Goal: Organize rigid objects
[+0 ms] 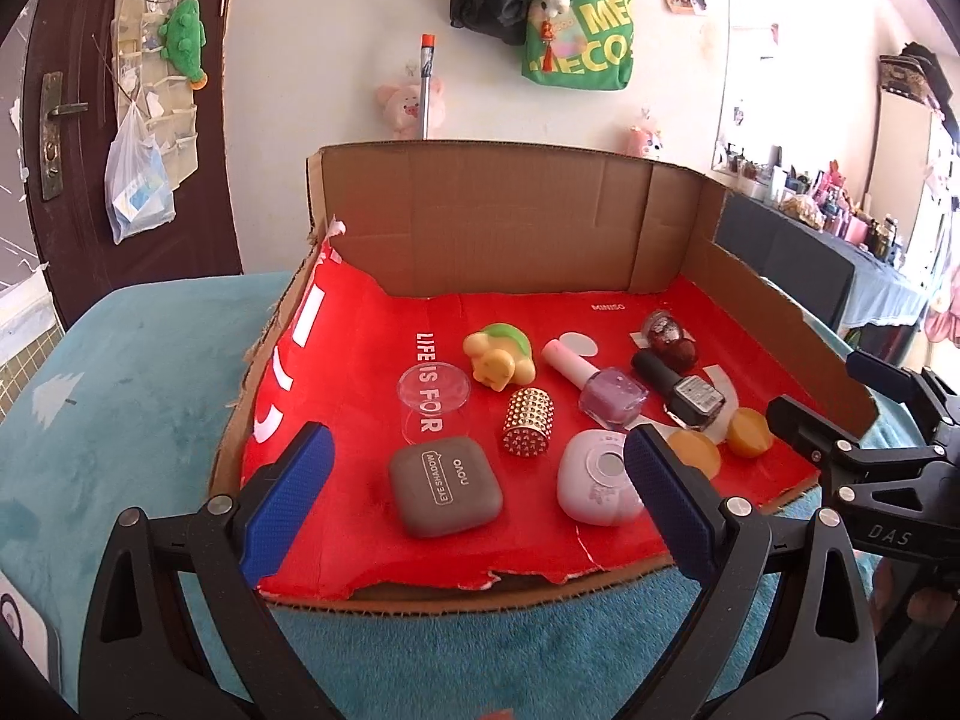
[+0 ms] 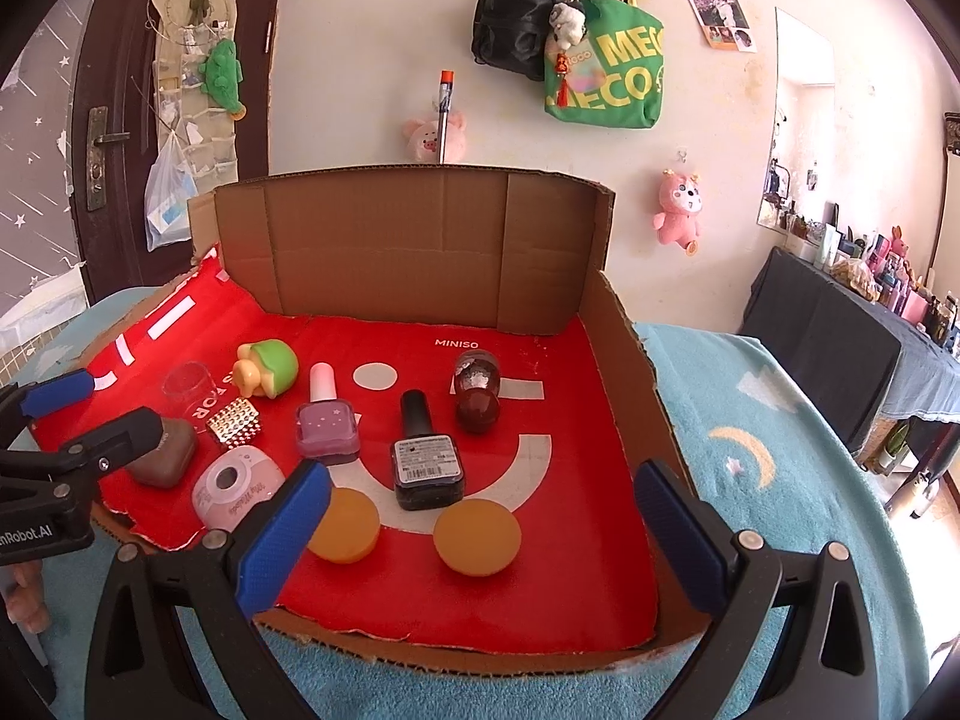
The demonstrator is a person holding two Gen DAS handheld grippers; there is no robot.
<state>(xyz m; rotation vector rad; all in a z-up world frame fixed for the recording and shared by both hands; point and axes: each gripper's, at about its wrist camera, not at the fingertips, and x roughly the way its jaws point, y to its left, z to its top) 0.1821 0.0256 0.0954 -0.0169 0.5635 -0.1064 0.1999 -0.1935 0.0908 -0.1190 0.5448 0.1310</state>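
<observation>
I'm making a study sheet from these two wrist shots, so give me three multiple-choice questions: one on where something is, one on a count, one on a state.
1. Where do the two orange discs lie?
A. At the back wall
B. Near the box's front edge
C. On the blanket

2. How many nail polish bottles lie on the red liner?
A. One
B. Two
C. Five

3. How are both claws?
A. Open, holding nothing
B. Shut on a bottle
C. Shut on the turtle

Answers: 1 B, the orange discs sit nearest the torn front edge. 2 B, the purple bottle and the black bottle. 3 A, the left claw and right claw have fingers spread wide apart around nothing.
</observation>
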